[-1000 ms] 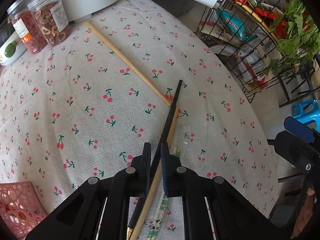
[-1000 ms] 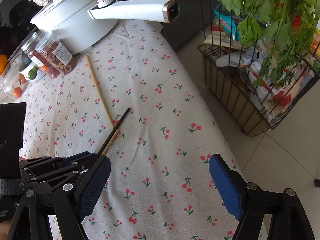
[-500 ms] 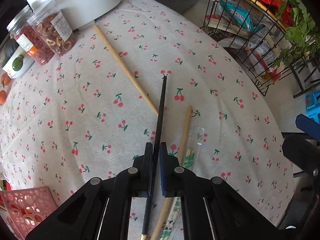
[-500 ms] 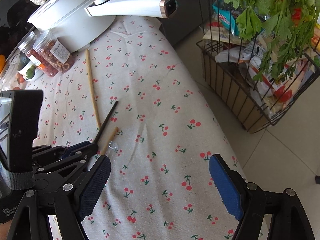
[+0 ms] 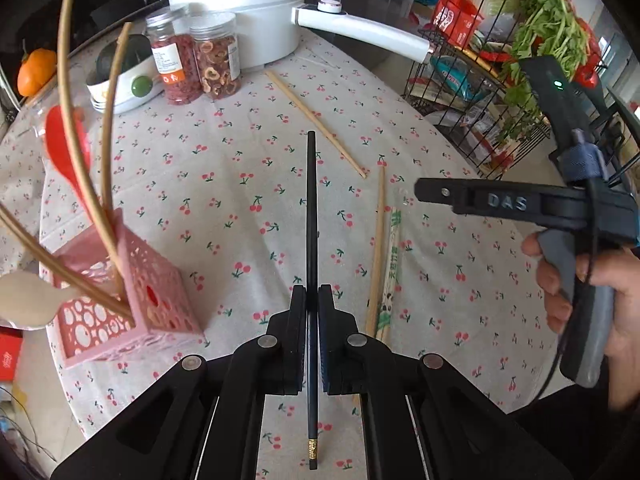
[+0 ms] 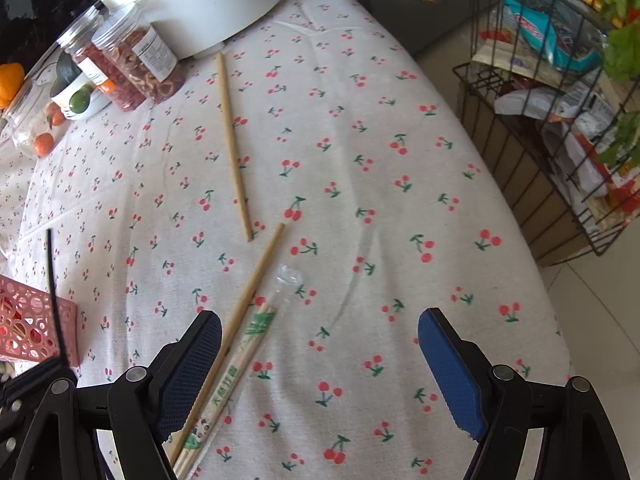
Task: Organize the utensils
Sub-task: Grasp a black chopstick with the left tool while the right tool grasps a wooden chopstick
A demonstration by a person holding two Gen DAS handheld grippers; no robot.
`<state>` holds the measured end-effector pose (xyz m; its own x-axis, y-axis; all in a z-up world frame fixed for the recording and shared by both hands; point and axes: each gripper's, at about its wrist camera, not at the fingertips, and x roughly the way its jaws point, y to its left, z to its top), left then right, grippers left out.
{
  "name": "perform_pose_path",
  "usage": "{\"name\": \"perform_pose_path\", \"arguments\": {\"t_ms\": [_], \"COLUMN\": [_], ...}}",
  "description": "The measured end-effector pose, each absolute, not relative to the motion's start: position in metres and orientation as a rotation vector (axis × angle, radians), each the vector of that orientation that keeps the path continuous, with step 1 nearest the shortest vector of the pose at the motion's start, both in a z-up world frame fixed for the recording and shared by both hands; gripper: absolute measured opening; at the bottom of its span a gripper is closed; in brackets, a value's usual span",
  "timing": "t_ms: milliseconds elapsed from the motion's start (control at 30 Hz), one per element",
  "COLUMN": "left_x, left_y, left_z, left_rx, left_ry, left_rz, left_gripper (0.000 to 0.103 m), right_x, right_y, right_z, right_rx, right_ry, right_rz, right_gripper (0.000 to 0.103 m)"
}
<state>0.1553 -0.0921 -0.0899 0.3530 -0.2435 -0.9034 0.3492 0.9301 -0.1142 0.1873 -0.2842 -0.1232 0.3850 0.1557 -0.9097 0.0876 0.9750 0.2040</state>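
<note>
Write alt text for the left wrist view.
The left gripper pinches a thin black chopstick above a cherry-print tablecloth. A pink perforated utensil basket stands at left; two bare wooden chopsticks lie ahead.

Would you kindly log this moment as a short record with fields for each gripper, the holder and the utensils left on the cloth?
left gripper: shut on the black chopstick, lifted clear of the tablecloth
right gripper: open, empty, over the wrapped chopsticks
pink holder: on the cloth, already holding wooden utensils and a red spoon
left on cloth: two loose wooden chopsticks and the wrapped pair
background: white pot, two jars
</note>
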Motion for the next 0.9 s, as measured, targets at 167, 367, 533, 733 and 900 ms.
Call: {"name": "perform_pose_path", "arguments": {"t_ms": [167, 367, 533, 733, 900], "left_x": [0.126, 0.112, 0.104, 0.104, 0.098], "left_y": [-0.066, -0.047, -0.038, -0.024, -0.011], "left_z": [-0.081, -0.075, -0.073, -0.072, -0.062], "left_rx": [0.079, 0.03, 0.018, -0.011, -0.029], "left_ry": [1.088, 1.064, 1.062, 1.054, 1.002], "left_rz": [-0.378, -0.406, -0.419, -0.407, -0.373], "left_gripper": [0.005, 0.005, 0.005, 0.005, 0.005], "right_x": [0.205, 0.22, 0.229, 0.229, 0.226], "right_y": [-0.262, -0.245, -0.233, -0.211, -0.215], "right_z": [-0.133, -0.151, -0.161, -0.164, -0.158], "right_rx": [0.26, 0.211, 0.136, 0.049, 0.142], "right_ry": [1.173, 1.171, 1.163, 1.143, 1.12], "right_rz": [0.095, 0.034, -0.042, 0.003, 0.058], "right_gripper": [0.073, 0.054, 0.043, 0.011, 0.005]}}
